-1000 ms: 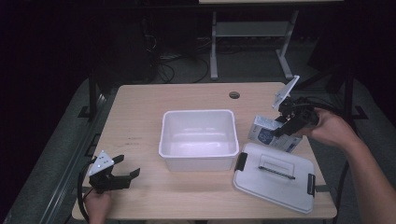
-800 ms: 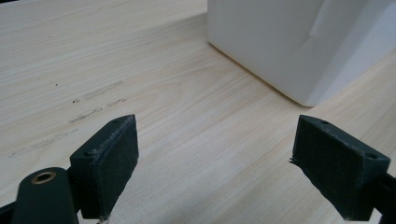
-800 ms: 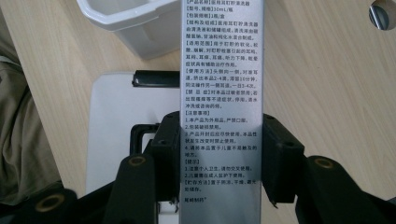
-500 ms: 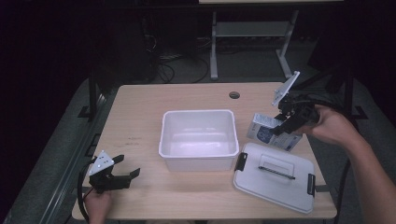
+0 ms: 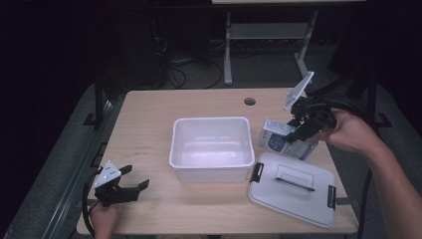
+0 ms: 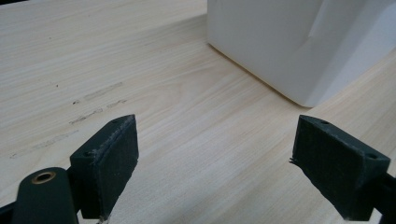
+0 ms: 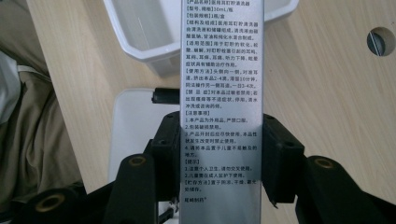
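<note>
So the right gripper has both jaws clamped on the slim silver printed carton, held beside the white plastic tub; left gripper sits wide open.

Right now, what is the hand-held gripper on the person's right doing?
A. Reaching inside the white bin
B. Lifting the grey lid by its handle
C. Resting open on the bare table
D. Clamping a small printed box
D: in the right gripper view, the right hand-held gripper has both black jaws pressed against the sides of the small printed box. In the high view it holds that box beside the white bin, behind the grey lid.
</note>
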Action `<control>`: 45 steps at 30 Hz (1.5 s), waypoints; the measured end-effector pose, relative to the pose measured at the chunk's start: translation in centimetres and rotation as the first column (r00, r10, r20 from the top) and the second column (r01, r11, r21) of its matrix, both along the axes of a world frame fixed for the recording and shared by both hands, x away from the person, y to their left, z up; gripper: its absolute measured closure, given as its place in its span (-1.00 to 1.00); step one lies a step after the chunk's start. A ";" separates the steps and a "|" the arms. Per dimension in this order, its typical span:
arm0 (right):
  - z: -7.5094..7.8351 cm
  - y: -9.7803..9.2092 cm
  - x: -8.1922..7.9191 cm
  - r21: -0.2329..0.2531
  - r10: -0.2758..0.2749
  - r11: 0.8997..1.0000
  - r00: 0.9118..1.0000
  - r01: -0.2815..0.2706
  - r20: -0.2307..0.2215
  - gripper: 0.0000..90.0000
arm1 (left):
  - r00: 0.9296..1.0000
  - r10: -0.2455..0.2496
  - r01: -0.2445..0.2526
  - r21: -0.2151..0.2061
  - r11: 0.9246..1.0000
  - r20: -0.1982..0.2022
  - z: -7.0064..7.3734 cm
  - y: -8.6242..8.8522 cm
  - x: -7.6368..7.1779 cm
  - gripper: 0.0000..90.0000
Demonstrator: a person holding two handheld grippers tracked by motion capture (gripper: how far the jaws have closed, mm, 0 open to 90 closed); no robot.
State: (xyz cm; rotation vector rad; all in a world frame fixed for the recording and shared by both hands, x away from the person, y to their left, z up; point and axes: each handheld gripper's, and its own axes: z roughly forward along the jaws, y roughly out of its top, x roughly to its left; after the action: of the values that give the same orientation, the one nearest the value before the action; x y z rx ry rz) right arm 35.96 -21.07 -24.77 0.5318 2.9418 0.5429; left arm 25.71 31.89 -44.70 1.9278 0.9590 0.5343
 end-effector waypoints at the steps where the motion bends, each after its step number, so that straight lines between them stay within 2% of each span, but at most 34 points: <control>1: 0.2 0.2 -0.1 0.002 0.005 1.000 1.000 -0.005 0.000 0.23 | 1.000 0.000 0.000 0.000 1.000 -0.001 0.0 0.0 0.0 -0.70; 5: 0.7 0.9 -0.2 0.014 0.023 1.000 1.000 -0.023 -0.002 0.23 | 1.000 0.000 0.000 0.001 1.000 0.001 0.0 0.0 0.0 -0.70; 9: 1.4 2.2 -0.4 0.012 0.049 0.999 0.999 -0.049 0.000 0.23 | 1.000 0.001 -0.001 0.000 1.000 0.000 0.0 0.0 0.0 -0.70; 19: 2.3 4.1 -0.4 0.004 0.090 0.996 0.996 -0.090 0.005 0.23 | 1.000 0.001 -0.001 -0.006 1.000 0.007 0.1 0.2 -0.1 -0.70; 45: 3.1 7.2 -0.6 -0.001 0.158 0.987 0.987 -0.158 -0.003 0.23 | 1.000 0.002 -0.002 -0.009 1.000 0.007 0.2 0.2 -0.2 -0.70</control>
State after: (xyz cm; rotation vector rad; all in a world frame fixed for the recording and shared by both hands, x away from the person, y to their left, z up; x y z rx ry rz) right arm 35.34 -13.86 -21.70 0.3004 3.0037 0.5560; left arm 25.56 32.13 -44.54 1.9164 0.9573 0.5364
